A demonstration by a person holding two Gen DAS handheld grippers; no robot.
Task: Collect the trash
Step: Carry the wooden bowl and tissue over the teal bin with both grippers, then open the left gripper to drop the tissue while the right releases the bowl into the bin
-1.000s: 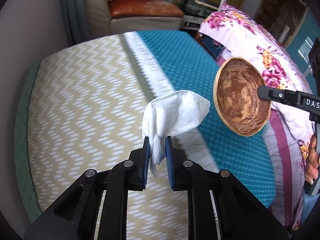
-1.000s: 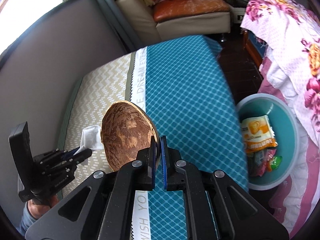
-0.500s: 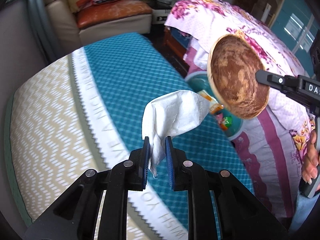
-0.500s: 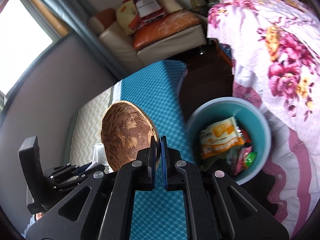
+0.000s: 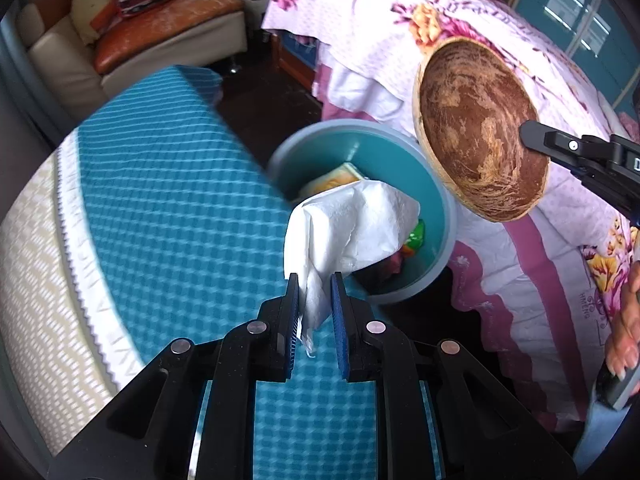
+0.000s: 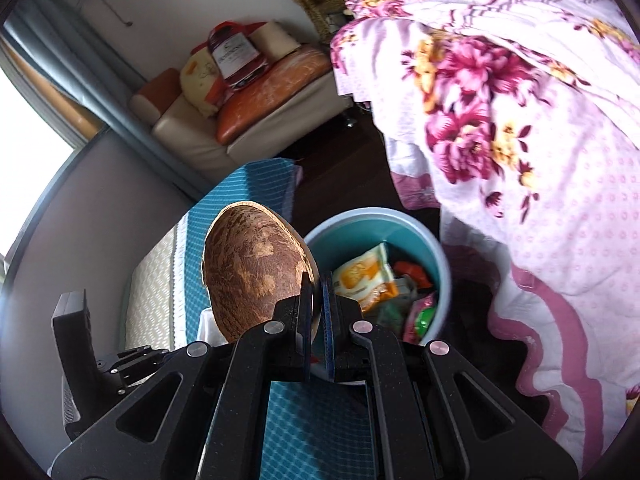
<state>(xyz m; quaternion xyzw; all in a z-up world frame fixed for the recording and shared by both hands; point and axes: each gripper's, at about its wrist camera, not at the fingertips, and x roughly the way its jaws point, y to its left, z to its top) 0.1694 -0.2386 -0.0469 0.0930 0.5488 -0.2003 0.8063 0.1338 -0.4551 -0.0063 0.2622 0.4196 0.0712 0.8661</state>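
Left gripper (image 5: 315, 294) clamps tissue (image 5: 352, 224) above teal bin (image 5: 448, 216); right gripper (image 6: 317, 292) pinches coconut shell (image 6: 252, 264) rim

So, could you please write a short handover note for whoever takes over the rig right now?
Left tongs: shut on the white tissue, held near the teal bin.
Right tongs: shut on the rim of the coconut shell, just left of the bin in the right wrist view.
Bin: on the floor between the blue-covered mattress and the floral bed cover; it already holds snack wrappers.
Done: both pieces picked up and brought to the bin.
Left: get each over the bin's opening and release; neither has been dropped yet.
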